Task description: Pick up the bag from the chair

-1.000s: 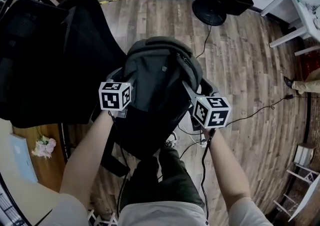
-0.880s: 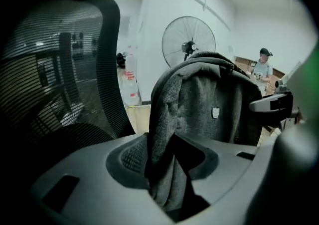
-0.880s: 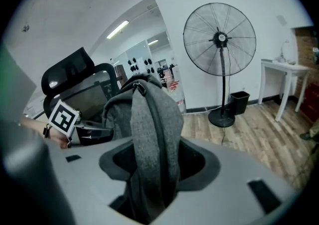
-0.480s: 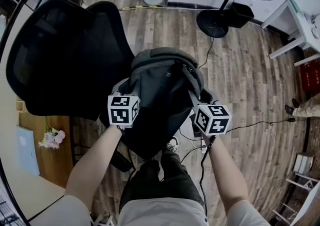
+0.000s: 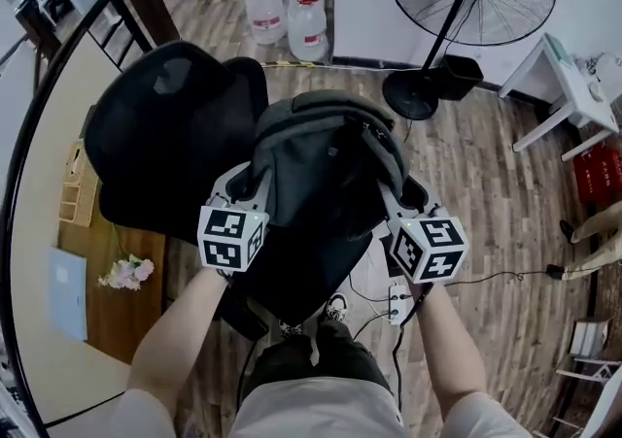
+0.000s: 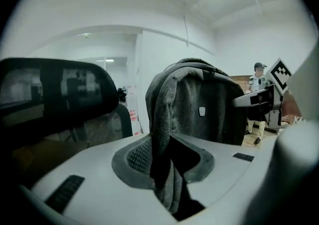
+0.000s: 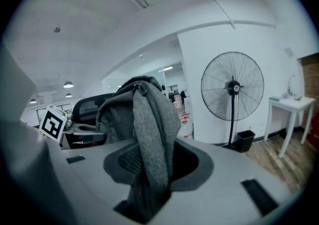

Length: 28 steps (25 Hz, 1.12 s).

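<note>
A dark grey backpack (image 5: 321, 174) hangs in the air between my two grippers, off the black office chair (image 5: 170, 140) that stands to its left. My left gripper (image 5: 248, 195) is shut on the bag's left shoulder strap (image 6: 162, 119). My right gripper (image 5: 397, 205) is shut on the right shoulder strap (image 7: 149, 134). In each gripper view the grey fabric runs down between the jaws, and the bag's body (image 6: 209, 109) rises beyond. The chair's backrest (image 6: 50, 89) shows at the left of the left gripper view.
A standing fan (image 5: 457, 9) with a round base is at the upper right, a black bin (image 5: 457, 75) beside it. Water bottles (image 5: 287, 18) stand at the back. A white table (image 5: 573, 86) is at the right, a power strip with cables (image 5: 398, 302) on the wooden floor.
Both grippers have raised the backpack higher and carried it away from the chair. The head view has tilted up, so that more of the room shows.
</note>
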Motion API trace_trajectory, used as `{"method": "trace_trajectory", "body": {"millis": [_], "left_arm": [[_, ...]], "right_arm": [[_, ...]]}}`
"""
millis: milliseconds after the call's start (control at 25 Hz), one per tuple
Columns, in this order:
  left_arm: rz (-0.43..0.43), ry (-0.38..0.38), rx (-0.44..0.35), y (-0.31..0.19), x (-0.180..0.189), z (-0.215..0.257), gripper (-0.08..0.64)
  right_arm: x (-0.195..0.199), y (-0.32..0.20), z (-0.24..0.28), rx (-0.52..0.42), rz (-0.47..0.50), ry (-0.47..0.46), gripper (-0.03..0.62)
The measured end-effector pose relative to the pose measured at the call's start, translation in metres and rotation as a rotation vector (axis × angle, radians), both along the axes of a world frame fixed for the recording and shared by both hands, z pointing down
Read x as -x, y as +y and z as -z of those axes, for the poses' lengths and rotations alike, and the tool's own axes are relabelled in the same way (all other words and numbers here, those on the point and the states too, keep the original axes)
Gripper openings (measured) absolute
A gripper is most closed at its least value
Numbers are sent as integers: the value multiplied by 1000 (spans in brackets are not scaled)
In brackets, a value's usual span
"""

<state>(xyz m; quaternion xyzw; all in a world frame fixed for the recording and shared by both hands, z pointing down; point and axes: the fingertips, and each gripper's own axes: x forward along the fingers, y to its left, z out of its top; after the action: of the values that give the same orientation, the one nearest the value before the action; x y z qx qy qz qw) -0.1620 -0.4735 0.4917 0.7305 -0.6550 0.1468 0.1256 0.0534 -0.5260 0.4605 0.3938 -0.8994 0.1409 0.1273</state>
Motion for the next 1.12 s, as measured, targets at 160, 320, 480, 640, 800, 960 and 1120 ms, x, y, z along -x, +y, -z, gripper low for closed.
{"method": "trace_trajectory", "body": {"millis": [160, 320, 480, 640, 800, 960, 1120], "left_arm": [[-14, -37, -107, 16, -1, 76, 83], [-24, -51, -178, 46, -3, 140, 83], [-26, -78, -252, 74, -3, 186, 83], [-3, -112, -286, 105, -9, 207, 83], [6, -102, -280, 136, -14, 209, 83], [20, -84, -255, 164, -14, 200, 83], [25, -78, -237, 180, -16, 188, 83]], "right_arm": [[1, 15, 78, -117, 23, -36, 140], [1, 44, 146, -205, 46, -78, 139], [3, 65, 191, -244, 71, -103, 137], [1, 89, 210, -267, 90, -128, 137], [1, 110, 214, -249, 114, -128, 135], [6, 133, 206, -222, 143, -109, 135], [6, 146, 196, -198, 159, -92, 133]]}}
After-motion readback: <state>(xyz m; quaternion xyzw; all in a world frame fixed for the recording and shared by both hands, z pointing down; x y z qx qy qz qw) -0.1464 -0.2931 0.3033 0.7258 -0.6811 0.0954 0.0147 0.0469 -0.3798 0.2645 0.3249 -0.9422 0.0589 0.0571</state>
